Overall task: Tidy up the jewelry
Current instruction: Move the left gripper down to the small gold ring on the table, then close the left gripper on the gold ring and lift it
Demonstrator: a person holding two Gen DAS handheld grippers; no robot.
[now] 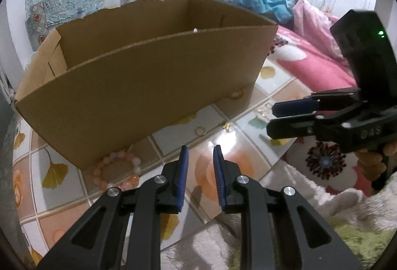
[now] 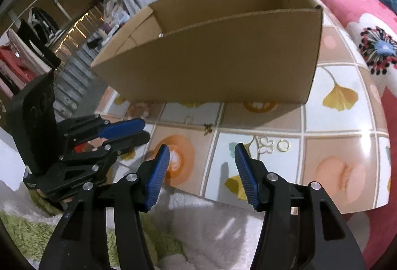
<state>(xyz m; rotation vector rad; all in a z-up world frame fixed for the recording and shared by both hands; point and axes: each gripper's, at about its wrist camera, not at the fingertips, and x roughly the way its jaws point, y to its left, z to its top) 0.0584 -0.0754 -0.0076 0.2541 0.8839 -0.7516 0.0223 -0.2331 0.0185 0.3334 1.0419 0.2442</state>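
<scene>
Left wrist view showed the left gripper [image 1: 200, 149] with its fingers [image 1: 184, 160] parted by a narrow gap and holding nothing, above a tiled bench [image 1: 173, 146]. The right gripper [image 2: 202, 149] hung nearby, fingers [image 2: 161, 165] set wider and also empty. The jewelry lay loose on the tiles in front of an open box [image 1: 139, 76]: a bead bracelet [image 1: 116, 170] touching the box's near corner, a ring [image 1: 199, 131] and a small gold piece [image 1: 227, 125] just beyond the left fingers, and a gold ring [image 2: 283, 145] beside a wire charm [image 2: 264, 143] ahead of the right fingers.

All of it looked light, small and apt to slide on the glossy surface. The rings lay flat, so a pinch across the rim seemed best; the bracelet would likely flex, and any stretch of beads away from the box could be taken. The box wall crowded the bracelet. The bench's near edge met fluffy fabric [image 2: 211, 220], with open tile to the right.
</scene>
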